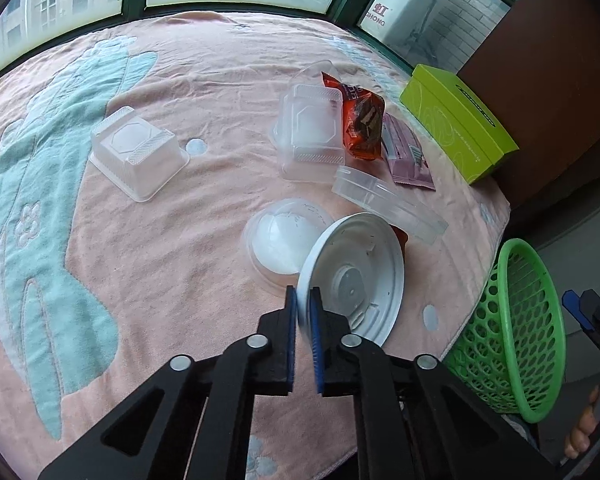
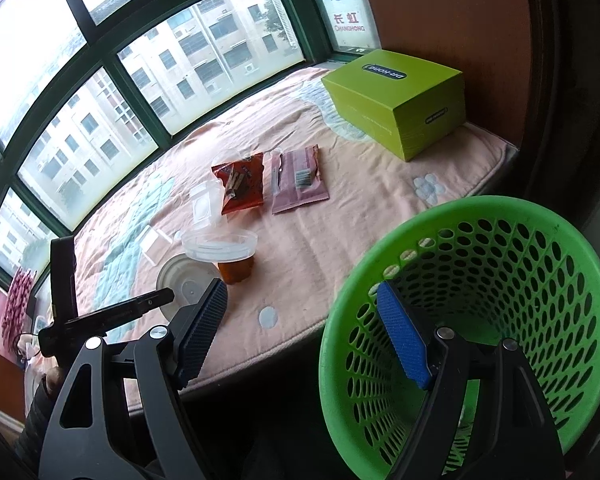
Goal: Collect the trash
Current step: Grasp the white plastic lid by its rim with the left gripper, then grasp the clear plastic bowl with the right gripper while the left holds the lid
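A: Pinching only the near rim, the left gripper (image 1: 305, 316) is closed tight on the white lid (image 1: 356, 276), which stands tilted on edge. A grip that thin could let the lid swing or slip out on the way across, I'd say.

B: What's close to it?

A: A clear dome (image 1: 284, 236) is just behind the lid and a flat clear lid (image 1: 388, 204) sits just beyond; a careless lift might knock either. Two clear tubs (image 1: 138, 152) lie further back, with the red wrapper (image 1: 362, 120) and pink wrapper (image 1: 406, 152) beside the green box (image 1: 456, 120). The basket (image 1: 516, 332) waits off the blanket's (image 1: 140, 260) right edge, tipped toward the lid, with bare blanket between.

B: And the right-hand view?

A: The right gripper (image 2: 300, 332) stands wide, one pad inside the basket (image 2: 472, 320), the other outside over the bed edge; whether it presses the wall I can't tell. If the basket isn't steadied, the lid may strike the rim and bounce to the floor. The basket looks empty, so most trash is still out. The left gripper (image 2: 156, 300) shows at the lid (image 2: 184, 284) near an amber cup (image 2: 236, 272). Window frames stand well back; room above the blanket is open.
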Motion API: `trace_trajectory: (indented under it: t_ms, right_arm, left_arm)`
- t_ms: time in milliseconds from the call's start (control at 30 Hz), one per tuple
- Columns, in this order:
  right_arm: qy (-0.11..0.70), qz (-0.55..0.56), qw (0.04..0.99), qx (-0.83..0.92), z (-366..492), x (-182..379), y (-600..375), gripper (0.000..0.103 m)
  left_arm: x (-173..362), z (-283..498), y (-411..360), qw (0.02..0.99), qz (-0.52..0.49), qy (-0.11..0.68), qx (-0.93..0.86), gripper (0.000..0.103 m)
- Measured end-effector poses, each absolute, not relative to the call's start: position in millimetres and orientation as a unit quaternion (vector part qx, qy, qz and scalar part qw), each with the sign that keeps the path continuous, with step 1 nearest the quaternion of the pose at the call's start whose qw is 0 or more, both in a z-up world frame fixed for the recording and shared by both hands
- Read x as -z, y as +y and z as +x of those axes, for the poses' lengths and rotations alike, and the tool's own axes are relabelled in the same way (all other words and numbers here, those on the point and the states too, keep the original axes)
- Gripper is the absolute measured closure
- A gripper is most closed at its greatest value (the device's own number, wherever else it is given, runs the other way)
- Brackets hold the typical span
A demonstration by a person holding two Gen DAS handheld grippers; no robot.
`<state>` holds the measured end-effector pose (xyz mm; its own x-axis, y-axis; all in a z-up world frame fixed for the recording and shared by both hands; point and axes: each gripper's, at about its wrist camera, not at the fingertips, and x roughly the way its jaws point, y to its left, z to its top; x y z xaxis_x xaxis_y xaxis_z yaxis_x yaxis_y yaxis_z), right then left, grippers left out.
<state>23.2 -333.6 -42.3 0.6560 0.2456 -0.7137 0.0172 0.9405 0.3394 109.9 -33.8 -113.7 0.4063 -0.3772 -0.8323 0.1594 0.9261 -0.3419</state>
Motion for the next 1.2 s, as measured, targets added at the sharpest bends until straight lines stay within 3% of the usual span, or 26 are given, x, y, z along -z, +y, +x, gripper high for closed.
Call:
trace_trajectory:
  t_ms: [133, 233, 700, 1200]
  right_arm:
    - [0.415, 0.157, 0.893, -0.077, 30.7, 45.6, -323.6, 0.026]
    - [0.417, 0.15, 0.892, -0.091, 38.1, 47.5, -312.9, 0.016]
    - [0.437, 0.058, 0.882, -0.164, 88.2, 63.5, -238.7, 0.007]
    - [0.496, 0.023, 0.844, -0.201, 157.4, 109.3, -201.4, 0.006]
  left_arm:
    - [111.1, 105.3, -26.6, 0.829, -0.116, 0.523, 0.163, 0.097]
    - [104.5, 99.1, -19.3, 0.831, -0.116, 0.519, 0.164, 0.097]
    - [70.5, 84.7, 48.2, 0.855, -0.142, 0.482, 0.126, 0.097]
    - [65.9, 95.5, 78.3, 0.855, -0.172, 0.477, 0.113, 0.097]
